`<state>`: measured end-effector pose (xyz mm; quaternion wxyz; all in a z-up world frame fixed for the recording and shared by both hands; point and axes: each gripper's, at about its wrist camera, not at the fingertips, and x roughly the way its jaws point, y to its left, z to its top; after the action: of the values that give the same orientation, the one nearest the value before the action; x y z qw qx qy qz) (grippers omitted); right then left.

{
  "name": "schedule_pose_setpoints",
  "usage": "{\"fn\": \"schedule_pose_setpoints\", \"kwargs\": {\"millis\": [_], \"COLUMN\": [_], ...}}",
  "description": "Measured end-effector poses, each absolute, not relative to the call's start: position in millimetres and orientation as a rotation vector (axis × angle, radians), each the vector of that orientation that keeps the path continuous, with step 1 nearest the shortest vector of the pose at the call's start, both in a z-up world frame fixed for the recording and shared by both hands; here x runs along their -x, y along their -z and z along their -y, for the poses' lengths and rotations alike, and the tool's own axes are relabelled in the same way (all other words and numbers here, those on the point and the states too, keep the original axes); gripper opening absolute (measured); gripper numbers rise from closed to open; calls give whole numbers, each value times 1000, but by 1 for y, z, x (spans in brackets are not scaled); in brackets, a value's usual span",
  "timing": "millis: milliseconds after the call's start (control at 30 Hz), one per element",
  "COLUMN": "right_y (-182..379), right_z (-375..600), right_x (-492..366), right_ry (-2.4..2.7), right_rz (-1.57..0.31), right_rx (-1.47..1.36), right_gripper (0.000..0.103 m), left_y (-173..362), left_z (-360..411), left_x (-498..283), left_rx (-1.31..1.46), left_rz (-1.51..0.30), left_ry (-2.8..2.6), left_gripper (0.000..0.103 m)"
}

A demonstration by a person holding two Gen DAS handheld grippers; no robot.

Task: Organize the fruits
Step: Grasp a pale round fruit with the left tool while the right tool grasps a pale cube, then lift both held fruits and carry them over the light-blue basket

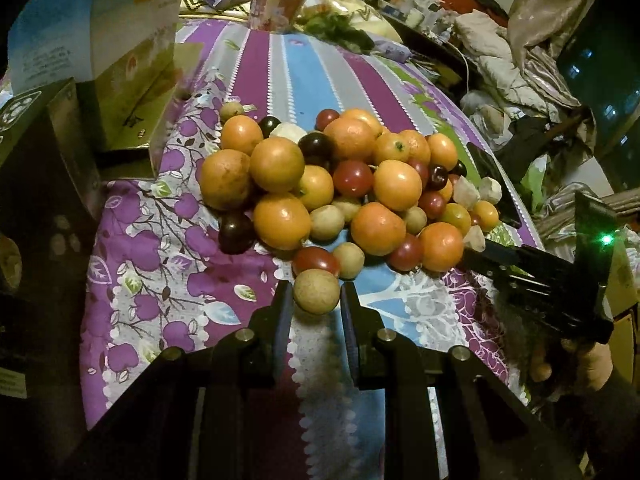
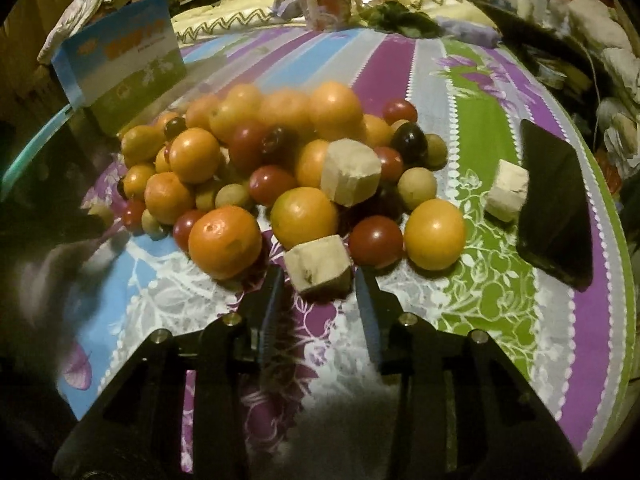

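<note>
A pile of fruit (image 1: 340,184) lies on a purple, blue and green patterned cloth: oranges, red and dark plums, tan round longans and pale cut chunks. My left gripper (image 1: 316,300) has its fingers on both sides of a tan longan (image 1: 316,291) at the near edge of the pile. My right gripper (image 2: 320,280) has its fingers on both sides of a pale cut chunk (image 2: 318,266) at the pile's front; it also shows in the left wrist view (image 1: 476,254), at the pile's right. The pile shows in the right wrist view (image 2: 280,168).
An open cardboard box (image 1: 132,92) with a blue printed lid stands left of the pile, also seen in the right wrist view (image 2: 120,60). A black phone (image 2: 554,204) lies right of the fruit beside a loose pale chunk (image 2: 506,190). Clutter and bedding lie behind.
</note>
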<state>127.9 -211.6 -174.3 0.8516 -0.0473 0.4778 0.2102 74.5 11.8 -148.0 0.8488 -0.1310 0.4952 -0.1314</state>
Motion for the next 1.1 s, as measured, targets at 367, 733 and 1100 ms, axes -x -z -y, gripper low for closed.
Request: {"fn": "schedule_pose_setpoints", "kwargs": {"millis": [367, 733, 1100], "right_y": [170, 102, 44], "right_z": [209, 202, 172], "right_x": [-123, -101, -107], "right_ry": [-404, -281, -256], "right_rz": [-971, -867, -806], "right_rx": [101, 23, -2], "right_gripper": [34, 34, 34], "left_y": [145, 93, 25], "left_z": [-10, -16, -62], "left_x": [-75, -67, -54], "left_rx": [256, 201, 204], "left_rz": [-1033, -908, -795], "left_ry": [271, 198, 45], "left_gripper": [24, 24, 24]}}
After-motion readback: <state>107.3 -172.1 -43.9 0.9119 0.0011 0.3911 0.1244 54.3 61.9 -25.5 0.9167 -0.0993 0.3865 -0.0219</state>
